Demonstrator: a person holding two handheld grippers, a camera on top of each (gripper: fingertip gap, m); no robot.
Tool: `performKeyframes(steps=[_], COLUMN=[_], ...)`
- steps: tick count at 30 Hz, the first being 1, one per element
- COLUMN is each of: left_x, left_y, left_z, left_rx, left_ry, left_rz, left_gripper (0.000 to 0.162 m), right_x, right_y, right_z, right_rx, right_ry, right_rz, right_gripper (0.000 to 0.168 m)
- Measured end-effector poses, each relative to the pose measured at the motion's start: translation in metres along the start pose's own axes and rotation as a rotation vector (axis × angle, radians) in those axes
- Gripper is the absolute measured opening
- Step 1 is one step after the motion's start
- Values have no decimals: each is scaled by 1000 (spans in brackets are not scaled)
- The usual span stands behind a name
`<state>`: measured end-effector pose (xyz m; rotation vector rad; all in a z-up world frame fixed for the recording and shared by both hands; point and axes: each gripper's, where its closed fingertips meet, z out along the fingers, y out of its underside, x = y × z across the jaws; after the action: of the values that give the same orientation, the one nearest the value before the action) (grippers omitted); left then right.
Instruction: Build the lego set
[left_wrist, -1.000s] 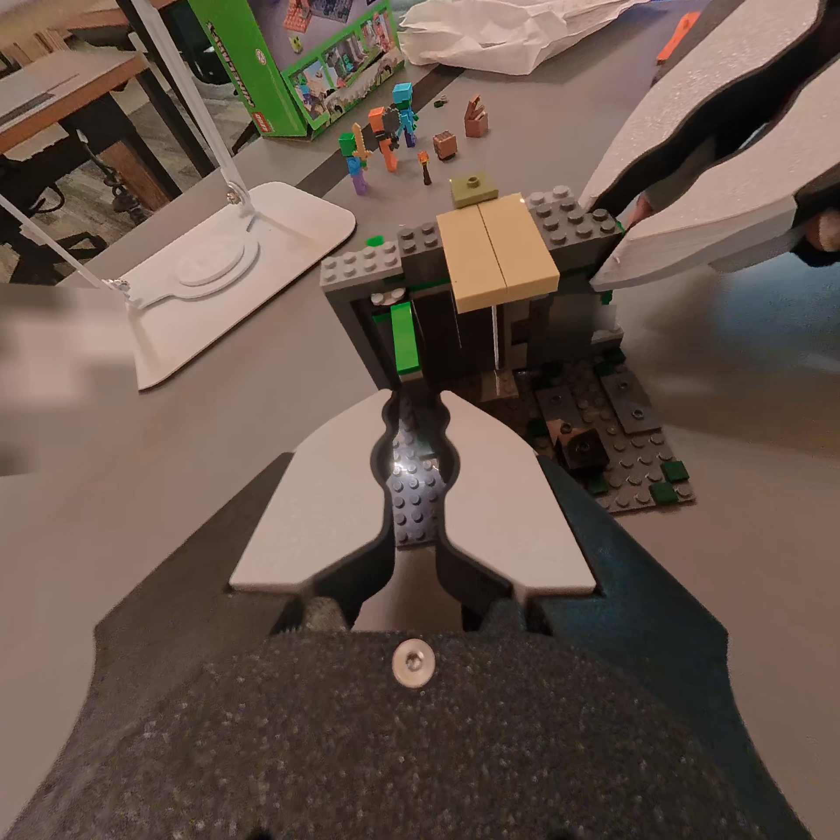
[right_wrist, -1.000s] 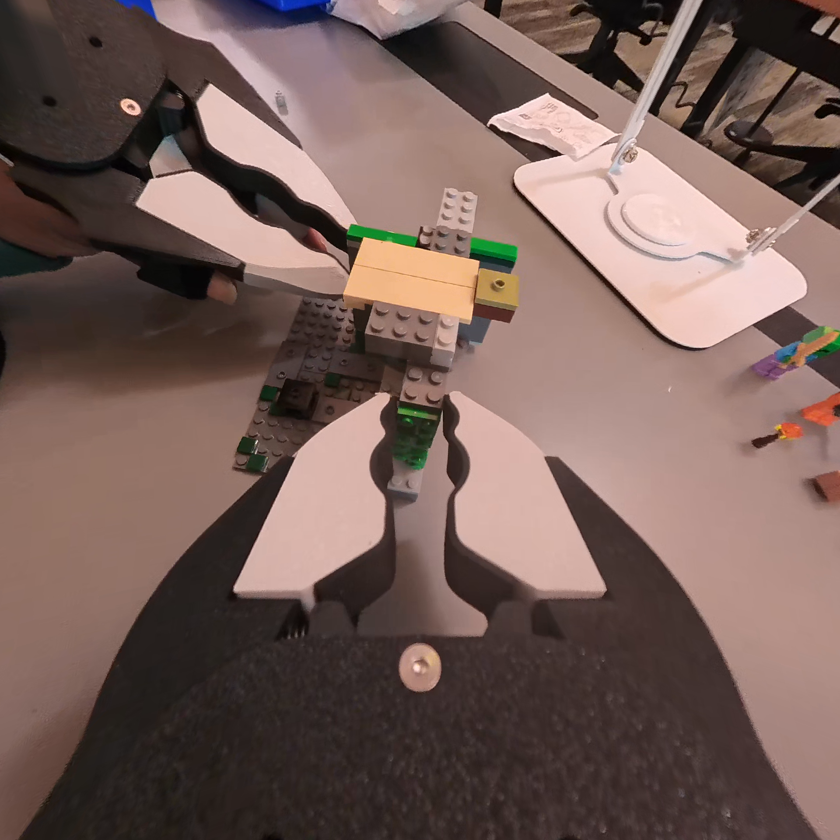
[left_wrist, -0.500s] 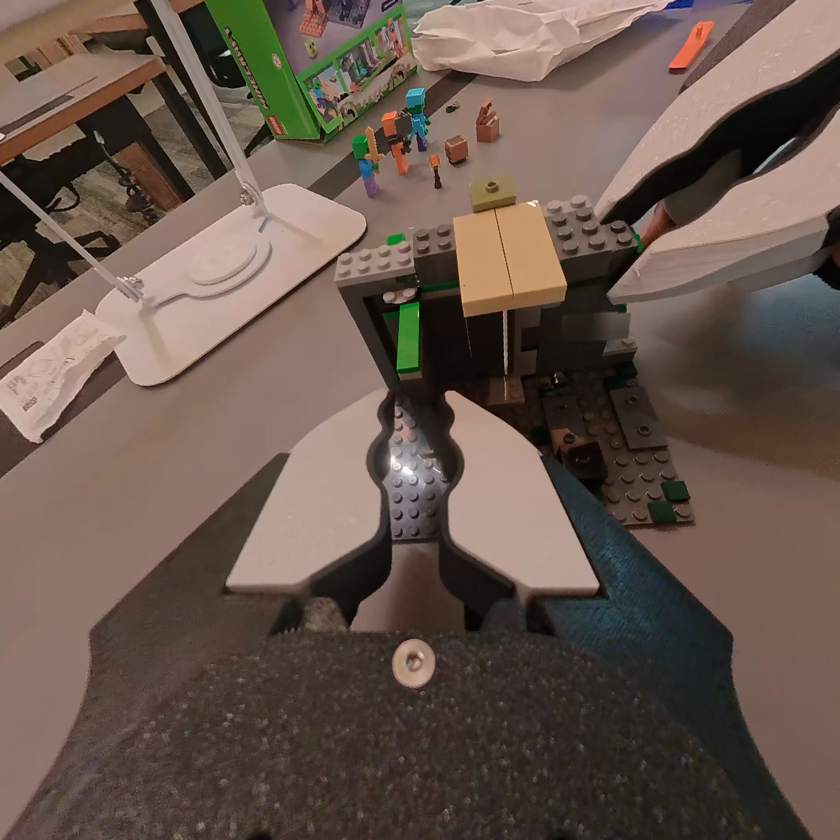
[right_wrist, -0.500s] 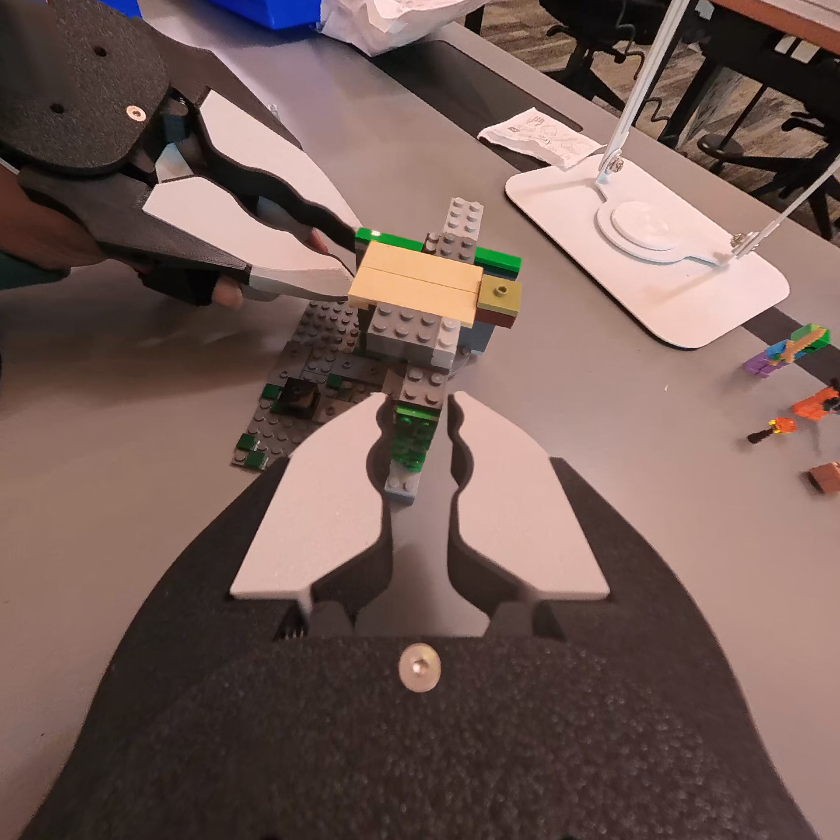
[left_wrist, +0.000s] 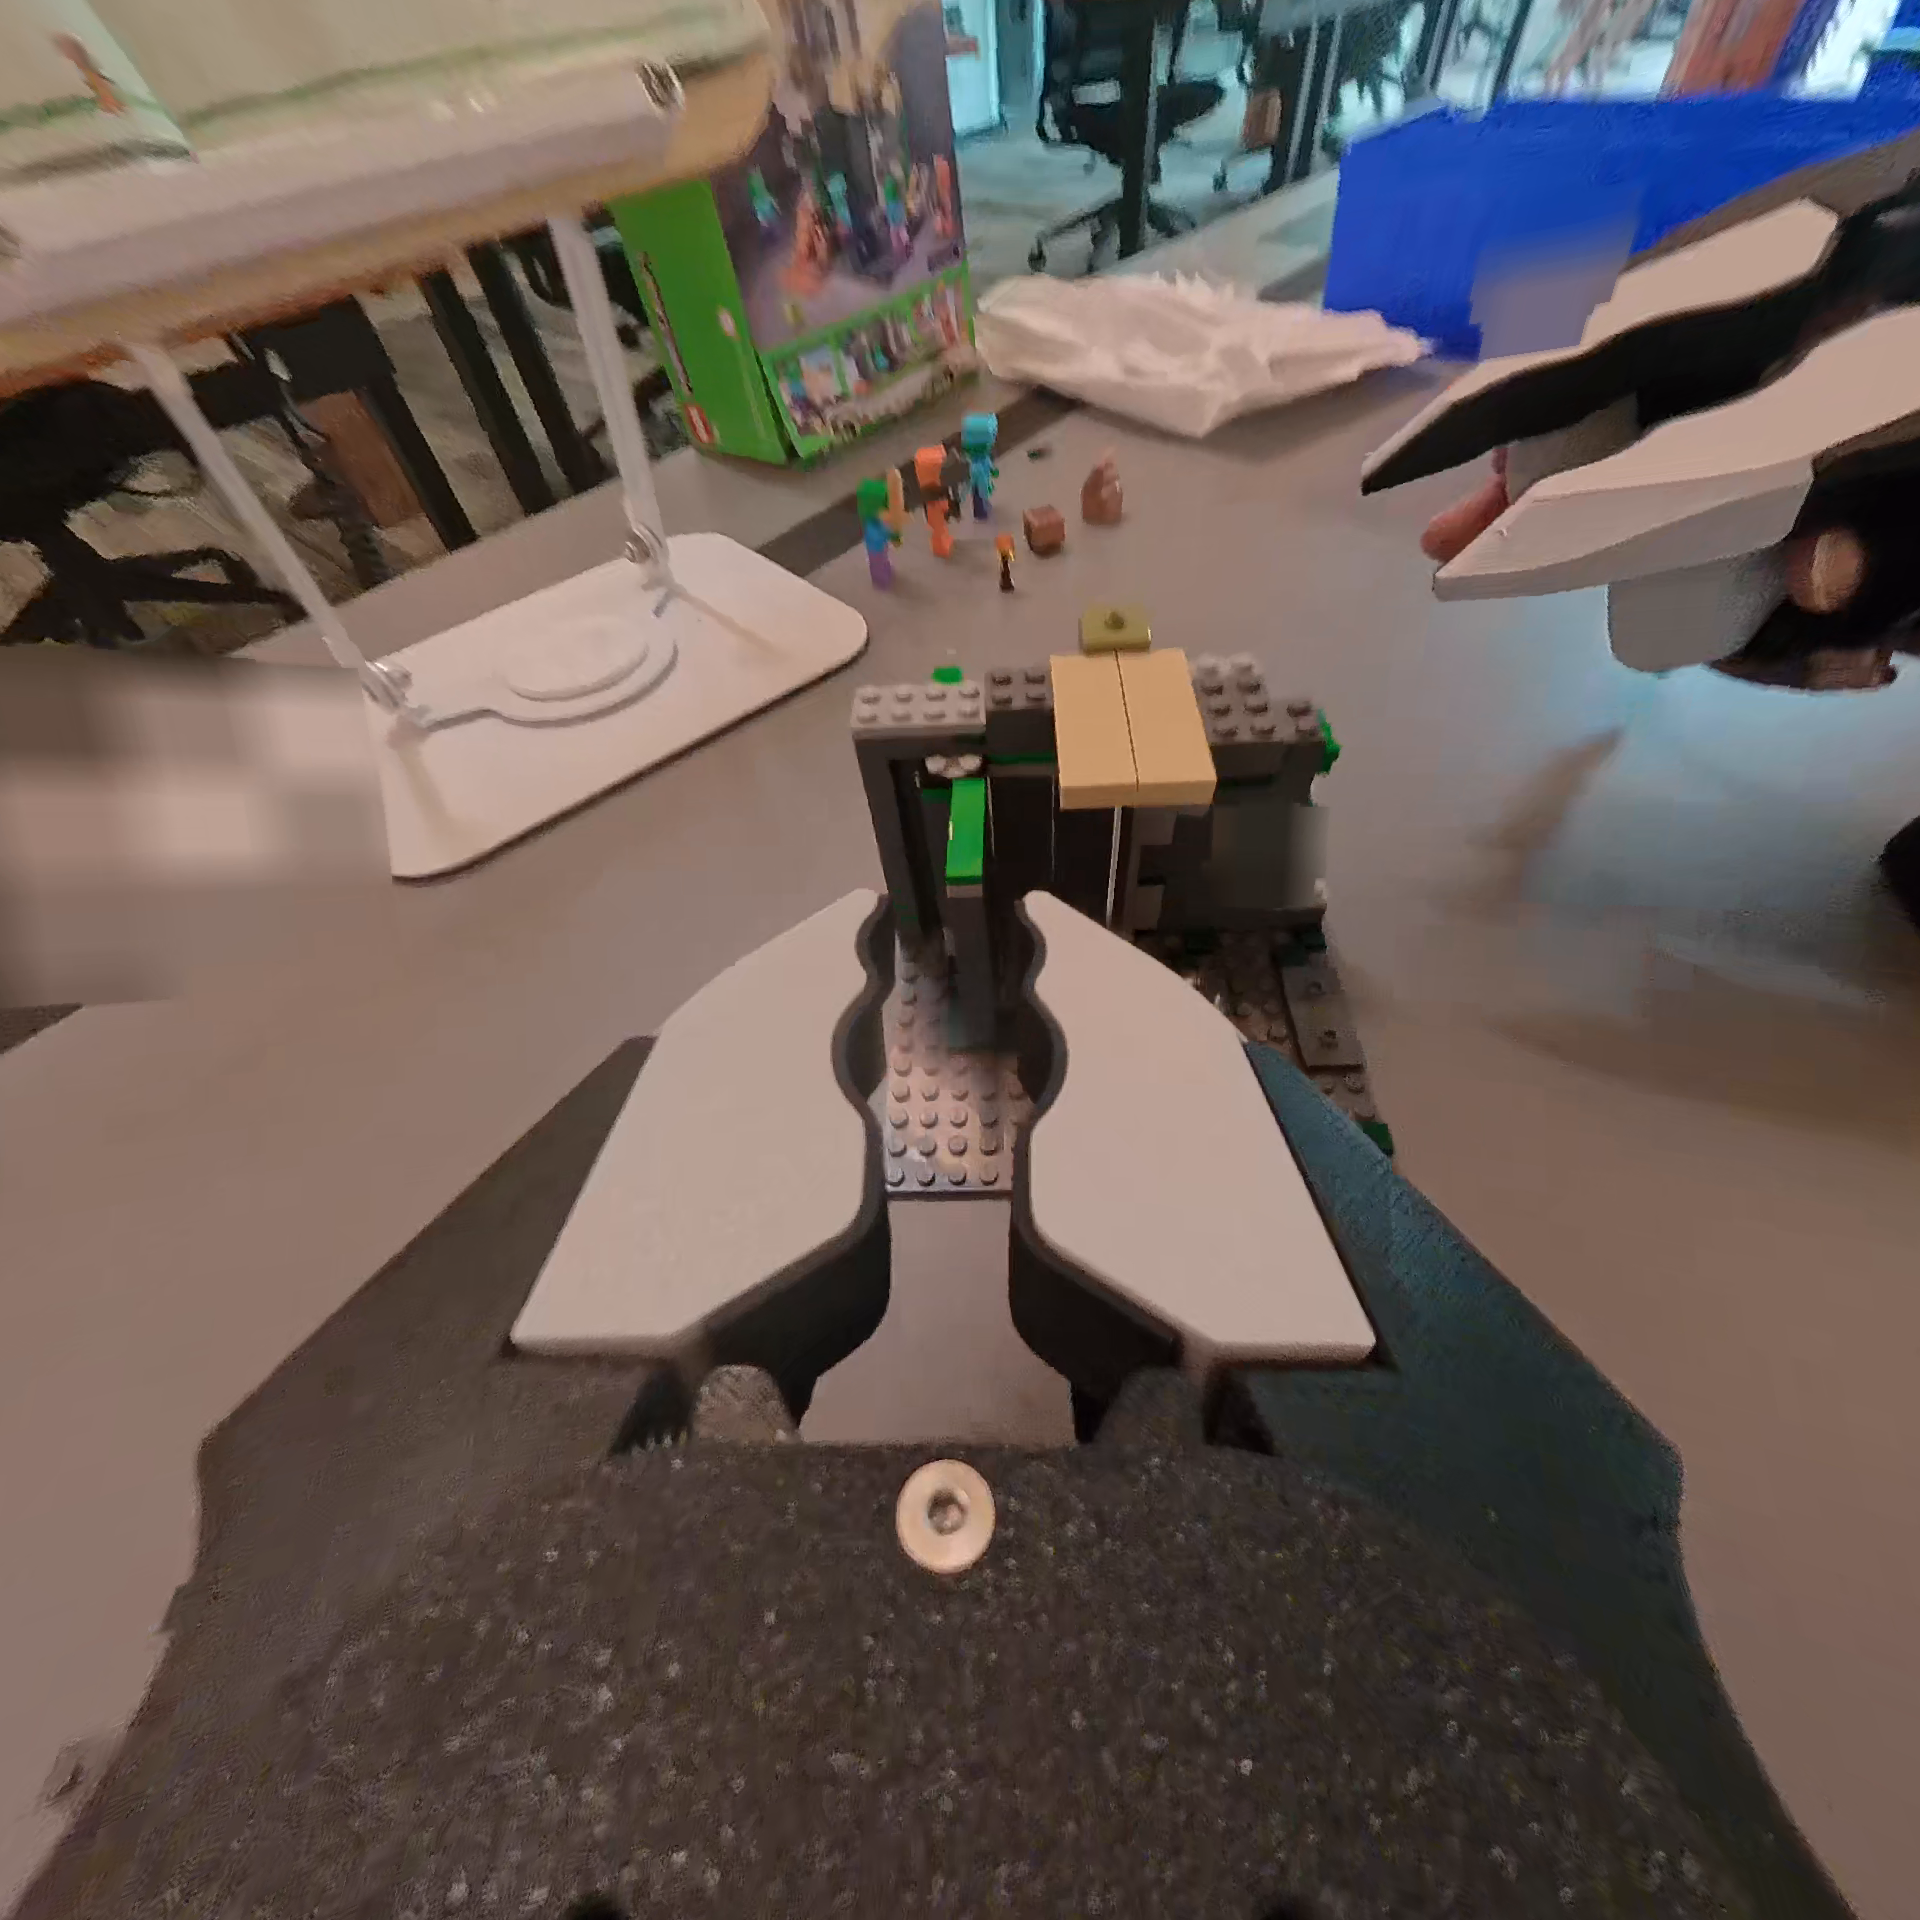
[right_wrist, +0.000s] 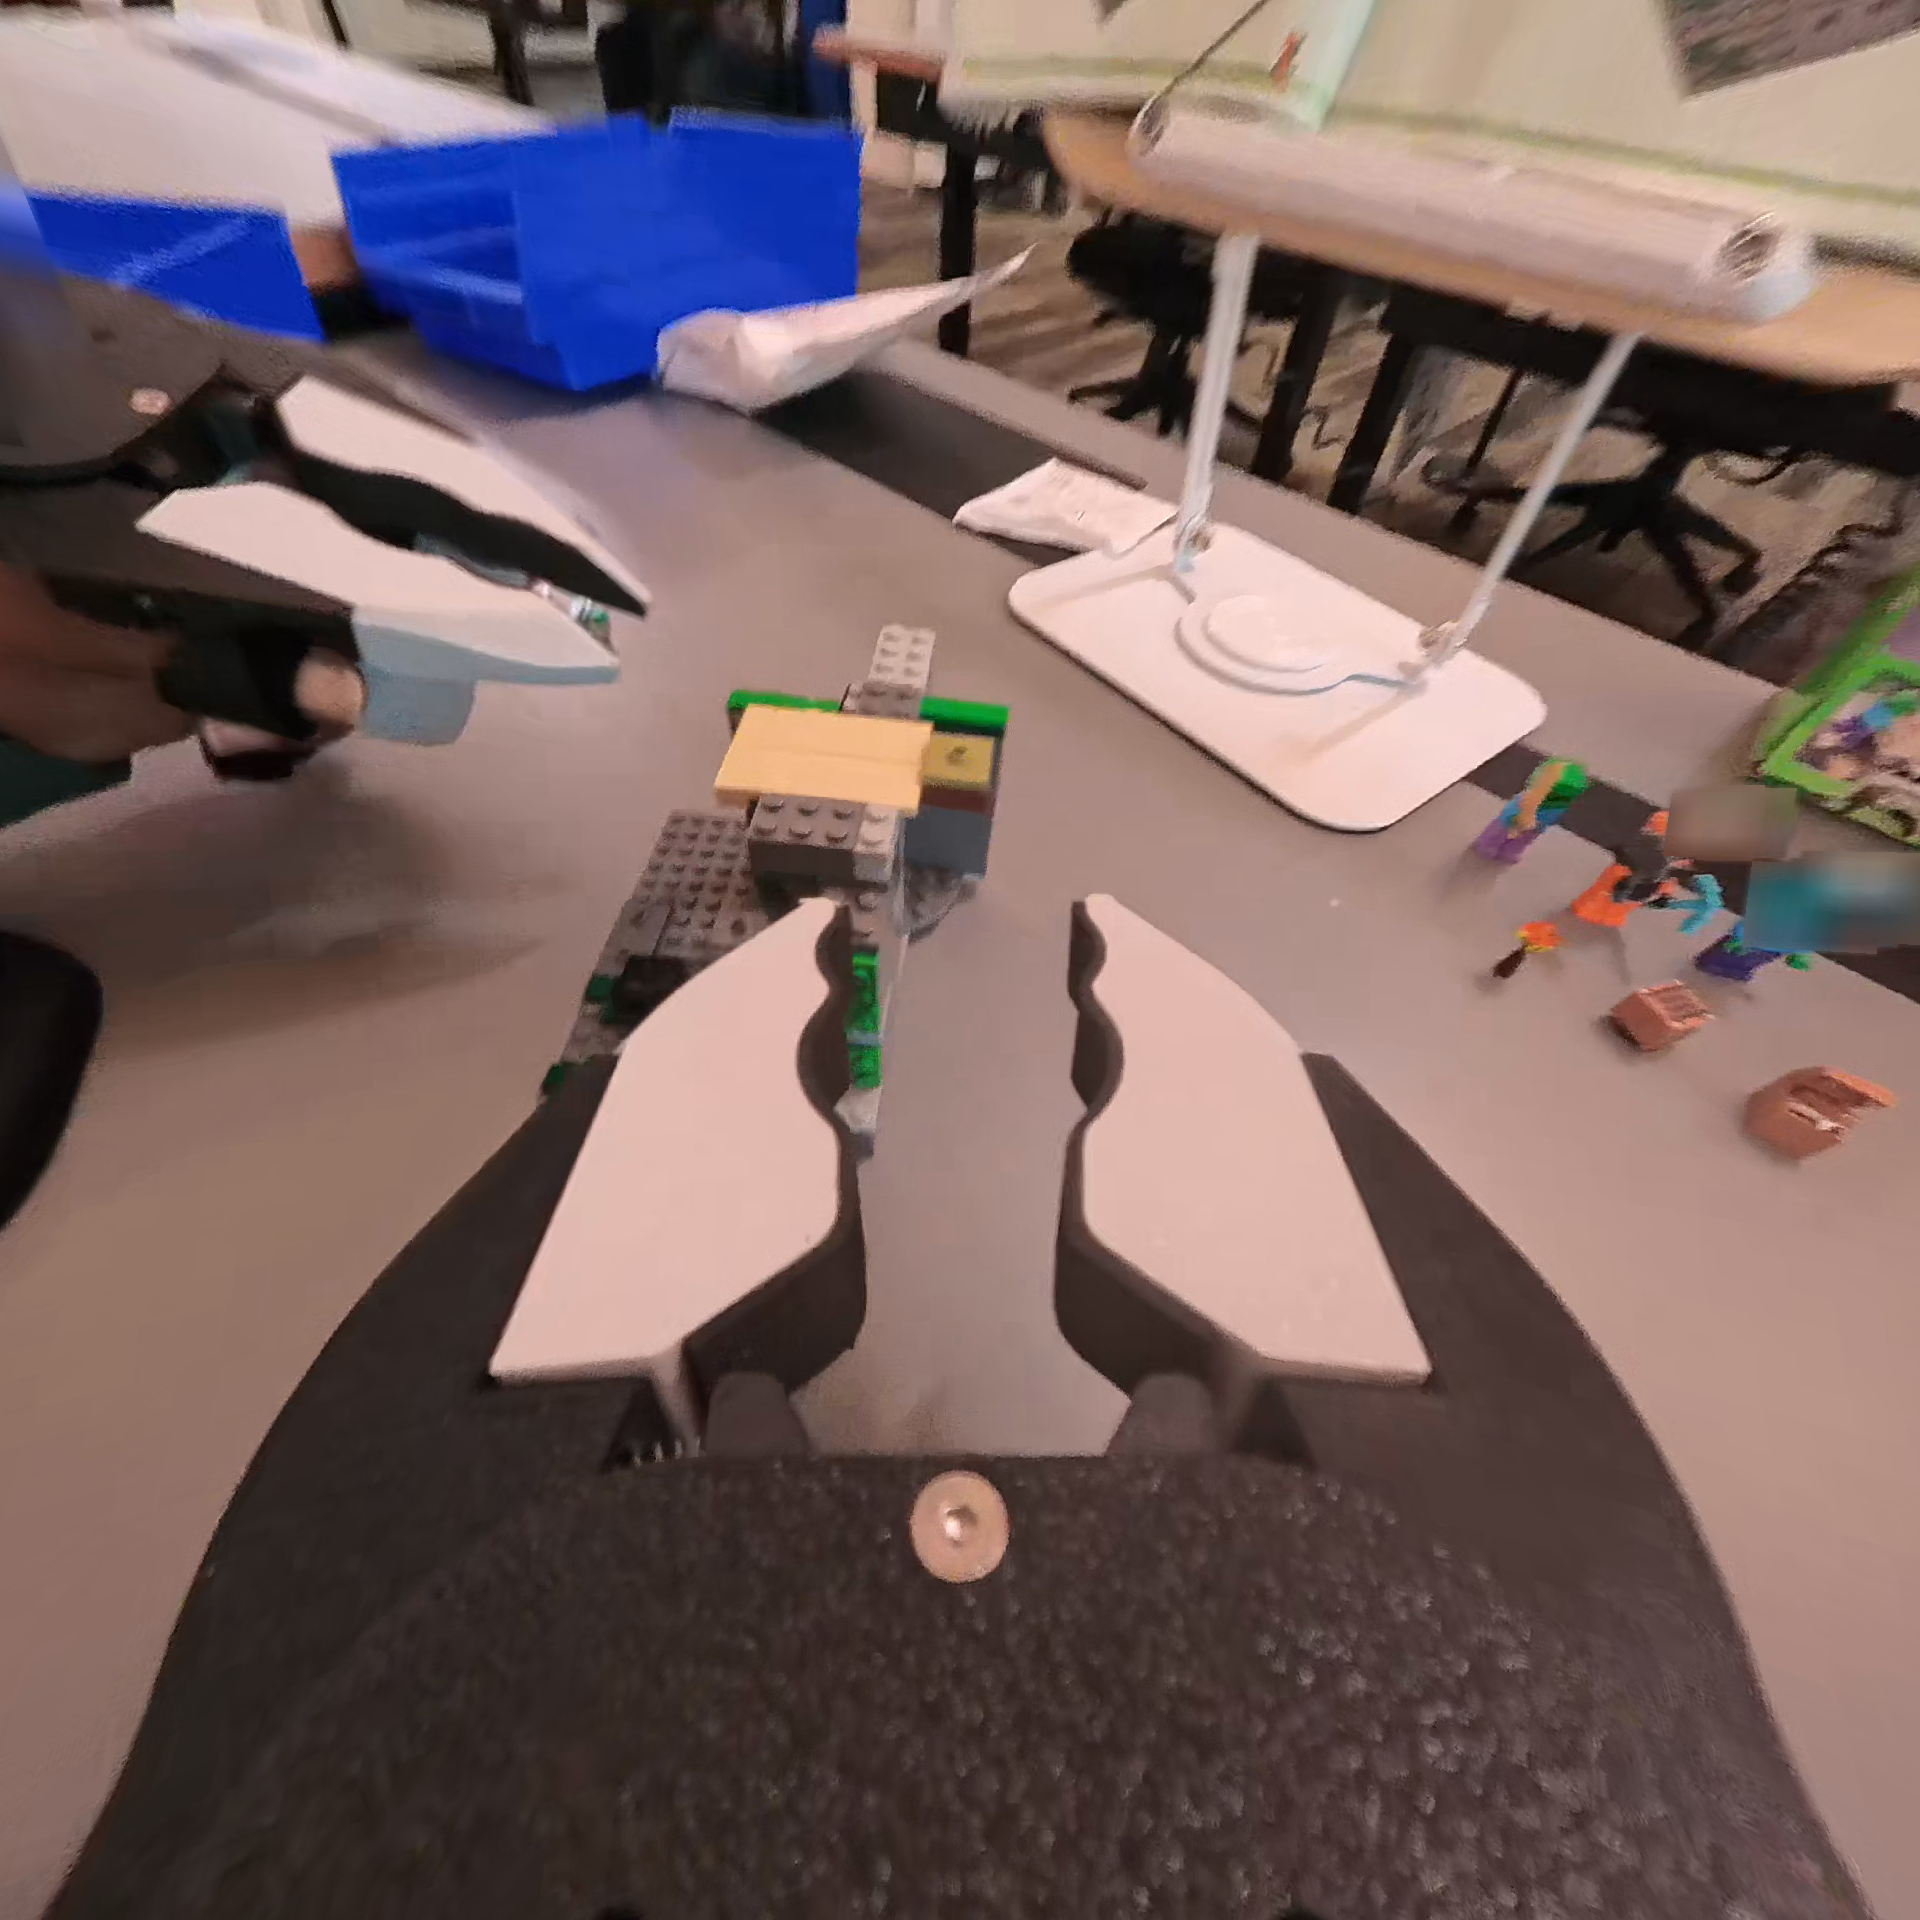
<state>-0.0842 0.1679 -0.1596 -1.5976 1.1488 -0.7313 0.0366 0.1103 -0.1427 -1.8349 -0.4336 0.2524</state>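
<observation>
Grey tabletop (left_wrist: 260, 1091), office chairs behind. Dark grey and green brick-built lego structure with tan roof tiles (left_wrist: 1091, 790) standing mid-table beside white stand base (left_wrist: 603, 696). Left gripper (left_wrist: 951, 909) narrowly parted, straddling its grey studded baseplate, grasp unclear. Right gripper (right_wrist: 956, 909) spread wide, empty, just short of structure (right_wrist: 831, 790).

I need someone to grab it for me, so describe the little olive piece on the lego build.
On the grey table stands the dark grey lego build, roofed by two smooth tan tiles. The olive piece sits just past their far end: a small square with one stud in its centre, unlike the many-studded grey bricks beside the tiles.
</observation>
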Motion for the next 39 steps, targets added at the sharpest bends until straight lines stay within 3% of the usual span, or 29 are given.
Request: performKeyframes(steps=[4,11,14,30,35,39], left_x=[-3,-16,-20,-39,-43,-56], left_y=[-26,-55,-53,-37,-45,-70], left_z=[-21,-58,-62,-55,-40,-29], left_rx=[156,410,447,397,365,381], left_ry=[-69,-280,-338,-444,-483,-504], left_rz=[-57,-182,-193,-191,-115,-86], left_gripper=[11,0,0,0,0,0], right_x=[9,18,31,49,63,75], right_y=[-19,-47,-48,-34,-56,-92], right_z=[-12,-10,-4,-16,-8,6], right_rx=[153,291,320,342,330,356], right_ry=[64,145,215,269,319,337], right_rz=[68,52,27,42,-1,-15], right_gripper=[42,3,0,0,0,0])
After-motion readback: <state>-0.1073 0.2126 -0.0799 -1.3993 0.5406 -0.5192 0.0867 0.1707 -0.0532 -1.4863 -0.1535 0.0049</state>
